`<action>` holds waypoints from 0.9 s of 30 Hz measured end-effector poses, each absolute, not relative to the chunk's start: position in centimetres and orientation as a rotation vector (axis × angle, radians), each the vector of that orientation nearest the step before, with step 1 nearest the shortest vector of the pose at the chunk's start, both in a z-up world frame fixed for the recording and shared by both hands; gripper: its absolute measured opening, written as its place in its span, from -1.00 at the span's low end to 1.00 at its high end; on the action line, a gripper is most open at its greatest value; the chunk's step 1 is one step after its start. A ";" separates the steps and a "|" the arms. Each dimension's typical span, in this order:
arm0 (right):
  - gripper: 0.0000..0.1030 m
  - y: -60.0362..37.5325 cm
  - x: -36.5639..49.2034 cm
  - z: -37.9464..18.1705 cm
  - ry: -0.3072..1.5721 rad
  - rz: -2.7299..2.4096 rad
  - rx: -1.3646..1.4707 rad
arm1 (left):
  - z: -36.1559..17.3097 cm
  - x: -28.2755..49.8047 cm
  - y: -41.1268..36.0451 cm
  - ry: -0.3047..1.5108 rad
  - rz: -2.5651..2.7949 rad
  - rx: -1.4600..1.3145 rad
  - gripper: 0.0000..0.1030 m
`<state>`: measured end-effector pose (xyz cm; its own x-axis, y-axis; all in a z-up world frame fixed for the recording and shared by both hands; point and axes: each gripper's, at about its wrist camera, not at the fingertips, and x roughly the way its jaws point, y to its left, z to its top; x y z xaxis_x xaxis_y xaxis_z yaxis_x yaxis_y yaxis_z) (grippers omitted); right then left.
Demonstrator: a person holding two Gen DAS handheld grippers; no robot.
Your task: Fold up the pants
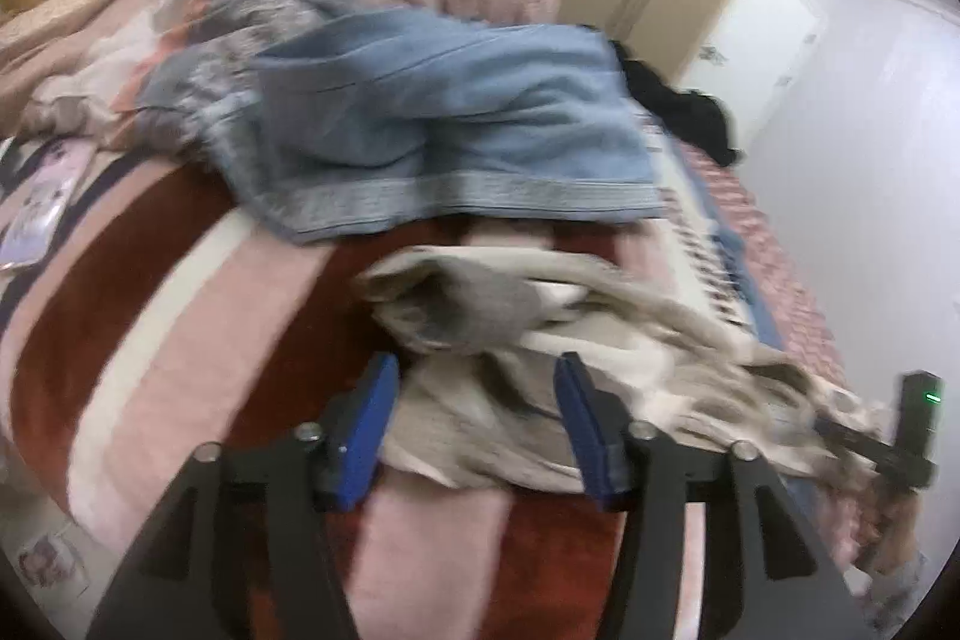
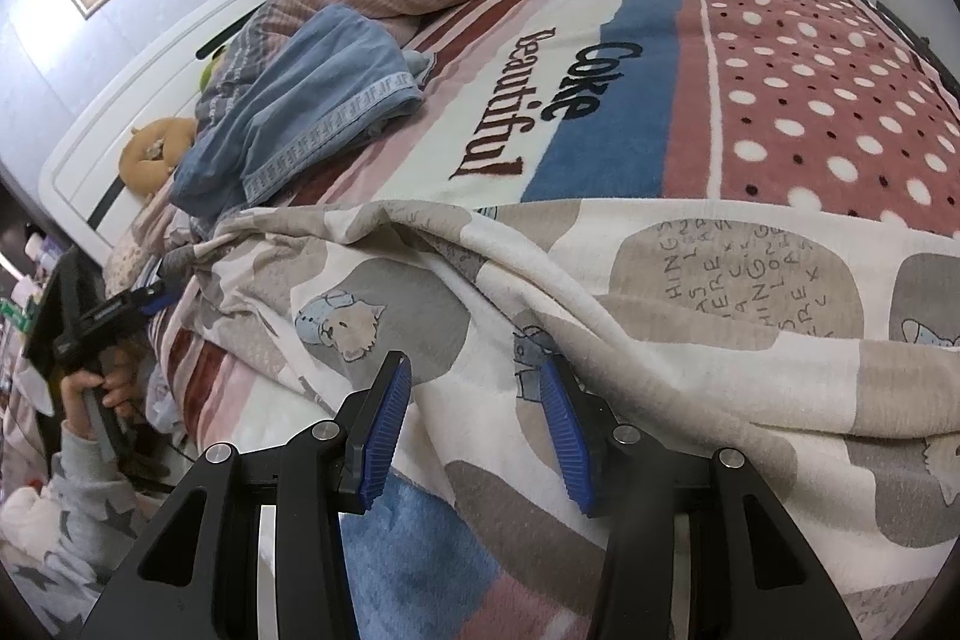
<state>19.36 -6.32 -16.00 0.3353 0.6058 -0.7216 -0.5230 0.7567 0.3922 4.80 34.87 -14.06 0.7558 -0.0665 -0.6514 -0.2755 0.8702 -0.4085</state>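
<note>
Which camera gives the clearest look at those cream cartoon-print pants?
The right wrist view: the cream cartoon-print pants lie spread and sharp. The left wrist view shows them bunched and blurred.

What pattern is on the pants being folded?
Cream pants with grey-beige patches, cartoon cats and lettering; right wrist view shows it best.

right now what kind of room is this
Most likely a bedroom in a home. A bed with a striped and dotted blanket fills the view, a white headboard stands by the wall with plush toys against it, and patterned pants and blue jeans lie on top.
</note>
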 end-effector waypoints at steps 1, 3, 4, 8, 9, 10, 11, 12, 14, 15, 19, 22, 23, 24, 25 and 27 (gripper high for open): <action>-0.20 -6.2 19.3 -15.9 0.979 0.738 0.089 | -13.9 4.7 34.5 0.710 0.084 -0.519 0.09; -0.19 -5.9 19.1 -15.7 0.964 0.738 0.065 | -13.9 4.9 33.3 0.721 0.046 -0.528 0.09; -0.19 -5.6 18.9 -15.5 0.953 0.743 0.041 | -14.3 5.3 32.9 0.733 0.033 -0.539 0.10; -0.19 -4.6 17.9 -15.1 0.934 0.769 -0.020 | -16.4 8.8 32.0 0.774 0.022 -0.581 0.10; -0.19 -4.5 17.8 -15.0 0.930 0.765 -0.031 | -16.9 9.7 32.0 0.779 0.049 -0.580 0.09; -0.19 -4.6 17.8 -15.0 0.927 0.755 -0.039 | -17.3 10.6 32.1 0.779 0.073 -0.573 0.09; -0.19 -4.8 18.0 -15.0 0.923 0.744 -0.043 | -17.5 10.9 32.3 0.779 0.087 -0.574 0.09; -0.20 -5.2 18.4 -15.0 0.922 0.730 -0.041 | -17.9 11.4 32.6 0.784 0.103 -0.583 0.09; -0.22 -6.0 19.5 -15.1 0.934 0.718 -0.012 | -18.5 12.5 33.0 0.789 0.127 -0.595 0.09; -0.22 -6.5 20.4 -15.2 0.943 0.717 0.016 | -18.5 12.7 33.1 0.786 0.142 -0.595 0.07; -0.22 -7.3 24.0 -15.4 0.958 0.639 -0.013 | -17.8 13.7 32.3 0.789 0.175 -0.550 0.05; -0.18 -8.0 26.3 -15.3 0.986 0.589 -0.057 | -15.3 13.6 30.4 0.777 0.140 -0.455 0.07; -0.18 -8.5 26.7 -14.8 0.984 0.595 -0.055 | -14.7 13.6 29.9 0.777 0.119 -0.438 0.10; -0.18 -9.2 26.9 -14.1 0.971 0.602 -0.053 | -13.8 13.6 29.0 0.775 0.075 -0.416 0.17; -0.17 -10.3 27.0 -13.0 0.954 0.617 -0.063 | -13.0 13.6 27.9 0.766 0.037 -0.397 0.24; 0.05 -12.1 26.8 -11.6 0.947 0.629 -0.107 | -12.1 13.9 26.0 0.767 -0.013 -0.365 0.26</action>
